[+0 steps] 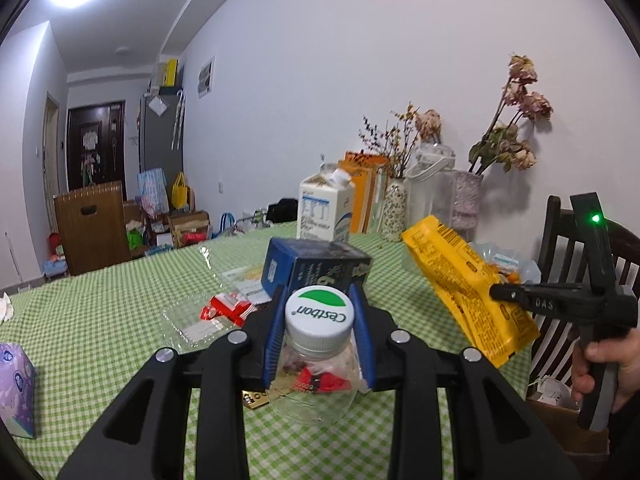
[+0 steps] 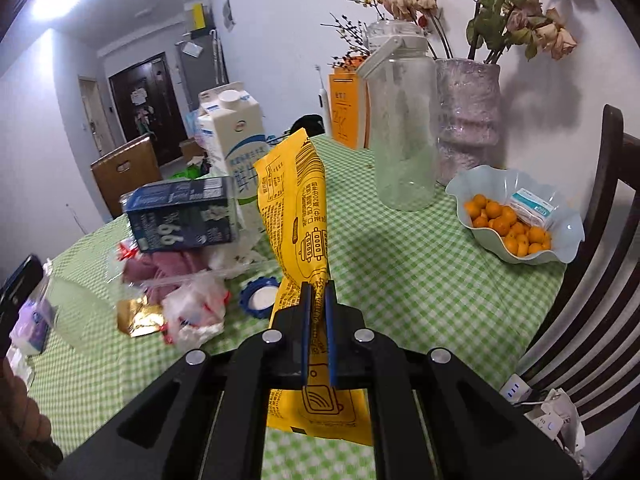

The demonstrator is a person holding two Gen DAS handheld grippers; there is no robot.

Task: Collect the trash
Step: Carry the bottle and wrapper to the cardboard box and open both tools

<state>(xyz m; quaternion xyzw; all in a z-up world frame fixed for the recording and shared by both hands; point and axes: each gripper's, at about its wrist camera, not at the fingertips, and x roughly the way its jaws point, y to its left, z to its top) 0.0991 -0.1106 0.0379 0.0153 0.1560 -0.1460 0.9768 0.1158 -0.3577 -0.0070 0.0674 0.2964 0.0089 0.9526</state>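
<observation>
The right gripper [image 2: 318, 292] had its blue pads pinched tight on a yellow wrapper [image 2: 298, 216], and the packet hung clear of the table, creased, flopping up past the fingertips and drooping below them. From the left wrist view the same yellow wrapper [image 1: 464, 280] slanted out of the right gripper [image 1: 496, 292], with a hand [image 1: 604, 364] wrapped round its black handle. Small black print, a barcode and line drawings of appliances covered the packet, too fine to read.

The left gripper [image 1: 318, 300] was part open and clamped round the neck of a clear plastic bottle [image 1: 316, 372] under a white cap reading "C'estbon" beneath a green patch. Red scraps showed inside the bottle.

On the green-checked tablecloth [image 2: 400, 264] lay a dark blue carton [image 2: 184, 216] on its side with large figures looking like "99", crumpled plastic and foil [image 2: 140, 316], a blue toothed lid [image 2: 258, 298] and a purple tissue pack [image 1: 14, 388]. A tall white milk carton [image 2: 236, 140] stood behind, near an empty clear jug [image 2: 404, 128] and a vase of dried flowers [image 2: 468, 120]. A pale bowl [image 2: 572, 236] held small oranges. A white wall ran behind the table, dark wooden chairs stood at its edge, and a dark door [image 1: 94, 144] closed off the far hallway.
</observation>
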